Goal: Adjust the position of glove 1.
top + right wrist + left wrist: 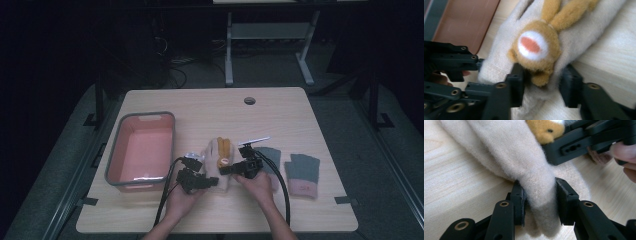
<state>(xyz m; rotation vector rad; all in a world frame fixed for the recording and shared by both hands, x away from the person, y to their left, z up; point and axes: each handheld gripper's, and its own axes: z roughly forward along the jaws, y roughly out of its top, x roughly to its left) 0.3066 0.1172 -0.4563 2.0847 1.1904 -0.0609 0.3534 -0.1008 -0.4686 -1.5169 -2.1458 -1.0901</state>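
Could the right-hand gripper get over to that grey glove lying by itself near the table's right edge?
Probably yes. The grey glove lies flat just right of the right gripper with bare table around it, but the jaws are now on the cream mitten and must let go first.

A cream knitted glove [216, 161] lies flat near the middle of the wooden table [210, 107], its cuff toward the person, fingers pointing away. A small orange plush animal [537, 48], with a white muzzle and pink mouth patch, sits on its back. The left gripper [539, 200] has its jaws closed on a fold of the cream wool by the cuff; the right gripper [541, 82] straddles the glove below the plush figure, though whether it truly pinches the fabric is unclear.
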